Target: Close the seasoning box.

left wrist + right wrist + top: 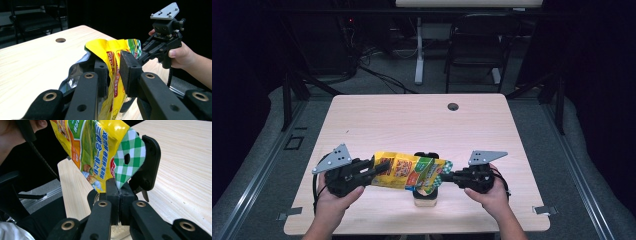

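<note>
Held level above the near middle of the bench point(362, 125): one yellow snack bag point(409, 171), stretched between the two grippers, most likely to keep it taut over the small black-and-wood stand point(425, 196) beneath it, whose purpose cannot be told. Right gripper point(451, 176), at the bag's right end: jaws pressed together on the green-and-white checked seal strip point(128, 157), pinching the corner so that end cannot slip. Left gripper point(373, 170), at the bag's left end: jaws partly apart with the torn, foil-lined mouth point(75, 73) of the bag between them, one pad inside the opening and one against the printed yellow face, seemingly to spread or hold the mouth wide; firm pressure there hard to judge.

Counted: one bag, two grippers, one stand, one bench with one round cable hole point(453, 106) at its far edge, one dark chair point(477, 45) beyond it.
</note>
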Action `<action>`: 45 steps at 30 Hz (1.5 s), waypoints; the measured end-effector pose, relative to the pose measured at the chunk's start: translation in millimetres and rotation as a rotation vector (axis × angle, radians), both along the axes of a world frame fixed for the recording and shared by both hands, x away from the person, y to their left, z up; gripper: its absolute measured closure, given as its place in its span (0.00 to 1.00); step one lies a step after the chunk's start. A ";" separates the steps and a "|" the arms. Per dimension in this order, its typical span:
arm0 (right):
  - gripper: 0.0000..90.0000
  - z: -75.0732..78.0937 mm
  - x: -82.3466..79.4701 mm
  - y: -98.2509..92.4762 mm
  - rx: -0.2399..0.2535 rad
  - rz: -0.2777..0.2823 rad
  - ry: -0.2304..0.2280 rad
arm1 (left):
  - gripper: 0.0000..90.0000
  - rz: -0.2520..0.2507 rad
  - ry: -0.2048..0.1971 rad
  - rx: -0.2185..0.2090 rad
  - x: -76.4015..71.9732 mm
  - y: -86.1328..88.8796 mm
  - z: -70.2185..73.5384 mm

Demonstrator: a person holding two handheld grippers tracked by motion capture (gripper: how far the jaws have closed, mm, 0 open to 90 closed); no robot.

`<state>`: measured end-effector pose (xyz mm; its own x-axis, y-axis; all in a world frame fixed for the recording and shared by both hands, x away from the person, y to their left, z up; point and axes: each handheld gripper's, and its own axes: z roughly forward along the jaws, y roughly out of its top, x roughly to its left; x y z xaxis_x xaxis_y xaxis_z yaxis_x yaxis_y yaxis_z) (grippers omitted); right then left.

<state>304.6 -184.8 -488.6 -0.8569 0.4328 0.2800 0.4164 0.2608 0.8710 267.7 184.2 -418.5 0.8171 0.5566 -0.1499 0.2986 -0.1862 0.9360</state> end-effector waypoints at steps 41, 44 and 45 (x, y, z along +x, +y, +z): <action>0.98 -15.5 -0.2 17.0 -0.009 0.032 -0.004 | 0.85 -0.001 0.000 0.016 -2.6 5.1 -2.4; 0.99 -15.3 -0.6 17.9 -0.011 0.028 -0.007 | 0.85 0.004 0.000 0.012 -2.6 5.5 -2.4; 0.99 -15.3 -0.7 18.3 -0.012 0.027 -0.010 | 0.85 0.004 0.000 0.013 -2.6 5.7 -2.2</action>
<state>303.8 -166.5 -503.9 -0.8711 0.4125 0.2665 0.4004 0.2824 0.8717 265.1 189.9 -420.6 0.8146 0.5622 -0.1424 0.2993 -0.1972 0.9336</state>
